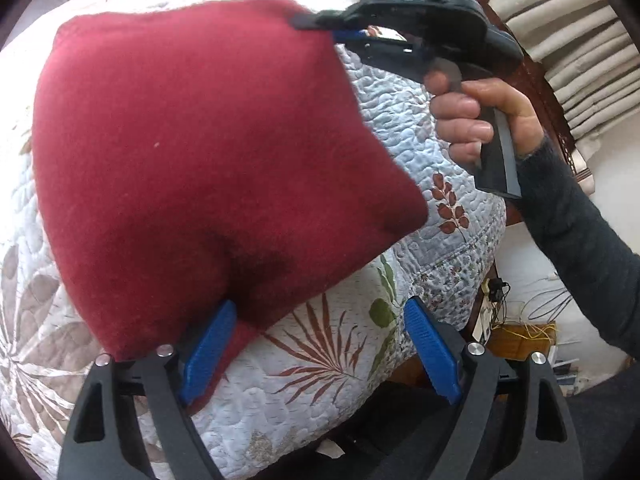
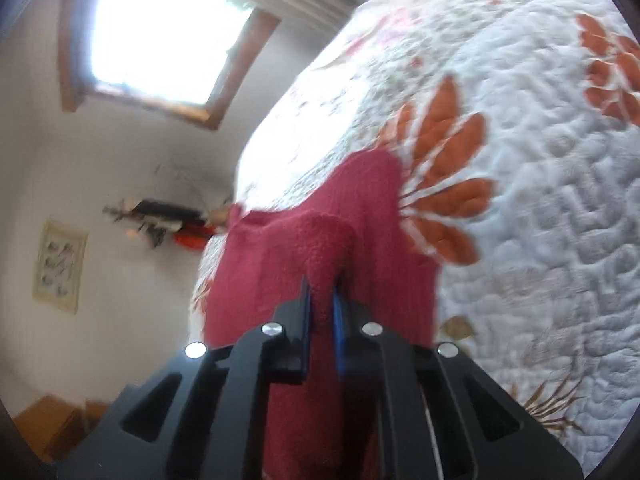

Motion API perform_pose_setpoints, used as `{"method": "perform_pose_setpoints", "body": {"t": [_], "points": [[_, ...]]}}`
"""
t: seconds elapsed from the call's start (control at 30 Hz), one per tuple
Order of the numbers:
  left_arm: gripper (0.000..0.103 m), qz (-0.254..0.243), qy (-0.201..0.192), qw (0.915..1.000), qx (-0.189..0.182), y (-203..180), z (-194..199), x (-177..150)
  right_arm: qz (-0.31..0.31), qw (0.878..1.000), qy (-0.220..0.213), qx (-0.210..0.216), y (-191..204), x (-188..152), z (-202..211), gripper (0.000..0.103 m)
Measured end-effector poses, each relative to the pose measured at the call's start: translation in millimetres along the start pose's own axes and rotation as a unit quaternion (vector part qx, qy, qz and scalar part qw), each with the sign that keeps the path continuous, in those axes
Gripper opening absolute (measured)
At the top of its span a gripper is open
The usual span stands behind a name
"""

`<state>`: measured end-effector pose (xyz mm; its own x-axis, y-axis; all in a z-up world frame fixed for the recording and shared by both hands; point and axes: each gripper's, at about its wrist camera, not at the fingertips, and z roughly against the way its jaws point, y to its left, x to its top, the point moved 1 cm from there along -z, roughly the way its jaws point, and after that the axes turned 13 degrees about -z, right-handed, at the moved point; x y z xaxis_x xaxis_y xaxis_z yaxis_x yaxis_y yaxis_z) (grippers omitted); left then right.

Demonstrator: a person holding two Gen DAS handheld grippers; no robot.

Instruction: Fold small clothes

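The red cloth (image 1: pixel 208 152) is held up above the bed (image 1: pixel 440 128), which carries a quilt printed with leaves; the cloth hangs spread across the middle of the left wrist view, from about 11 o'clock to 5 o'clock. The right tool (image 1: pixel 320 26) grips the cloth's upper corner at about 1 o'clock in that view, and in the right wrist view its jaws stand nearly together with a ridge of red fabric pinched between them (image 2: pixel 322 312). A hand (image 1: pixel 480 120) in a dark sleeve (image 1: pixel 580 240) holds that tool's handle at 3 o'clock. The left tool (image 1: pixel 320 344) is wide open at 6 o'clock: its left blue pad lies against the cloth's lower edge, its right pad stands well apart over the quilt, and it clamps nothing. In the right wrist view a window (image 2: pixel 168 28) shows at 11 o'clock.
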<state>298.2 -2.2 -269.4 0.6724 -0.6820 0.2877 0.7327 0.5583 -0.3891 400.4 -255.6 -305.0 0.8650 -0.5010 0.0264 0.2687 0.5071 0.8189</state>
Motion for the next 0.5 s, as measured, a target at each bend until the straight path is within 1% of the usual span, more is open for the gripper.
{"method": "perform_pose_setpoints", "body": {"t": [0.03,0.1,0.13,0.17,0.2,0.23,0.3,0.33,0.37,0.4,0.47,0.5], "points": [[0.086,0.003,-0.004,1.0,-0.004,1.6,-0.7,-0.1,-0.015,1.0,-0.004,-0.023,-10.1,3.1,-9.1,0.009],[0.086,0.005,-0.002,1.0,-0.006,2.8,-2.3,1.3,-0.023,0.999,0.004,-0.037,-21.3,3.5,-22.4,0.013],[0.086,0.003,0.004,1.0,-0.005,2.2,-3.4,1.6,-0.018,0.999,0.004,-0.038,-20.3,3.3,-23.6,0.016],[0.086,0.002,0.008,1.0,-0.005,1.6,-2.5,1.8,-0.015,0.999,0.002,-0.034,-18.4,2.7,-20.1,0.019],[0.086,0.003,0.01,0.9999,-0.008,0.0,0.0,1.8,-0.011,0.999,0.0,-0.031,-14.0,0.1,-12.5,0.025],[0.086,0.005,0.009,0.9999,-0.013,-1.5,4.7,1.6,0.001,0.999,-0.008,-0.032,-11.2,-3.6,5.8,0.025],[0.086,0.009,-0.01,0.9996,-0.024,-5.7,25.6,1.5,0.021,0.999,-0.008,-0.032,-0.6,-13.7,28.1,0.027],[0.087,0.009,-0.021,0.9994,-0.026,-6.2,35.1,1.3,0.028,0.999,0.007,-0.033,2.1,-26.1,37.9,0.034],[0.088,0.013,-0.041,0.9987,-0.028,-5.2,49.4,1.4,0.037,0.998,0.019,-0.038,2.9,-39.2,42.8,0.04],[0.09,0.023,-0.061,0.9975,-0.026,-1.2,62.6,0.9,0.048,0.997,0.032,-0.045,-3.7,-51.2,51.0,0.05],[0.092,0.047,-0.09,0.9947,-0.016,11.5,81.8,-2.5,0.064,0.994,0.053,-0.072,-6.6,-78.3,53.9,0.051],[0.092,0.06,-0.099,0.9932,-0.01,19.4,87.6,-5.9,0.057,0.994,0.058,-0.075,-10.6,-86.8,53.8,0.052]]}}
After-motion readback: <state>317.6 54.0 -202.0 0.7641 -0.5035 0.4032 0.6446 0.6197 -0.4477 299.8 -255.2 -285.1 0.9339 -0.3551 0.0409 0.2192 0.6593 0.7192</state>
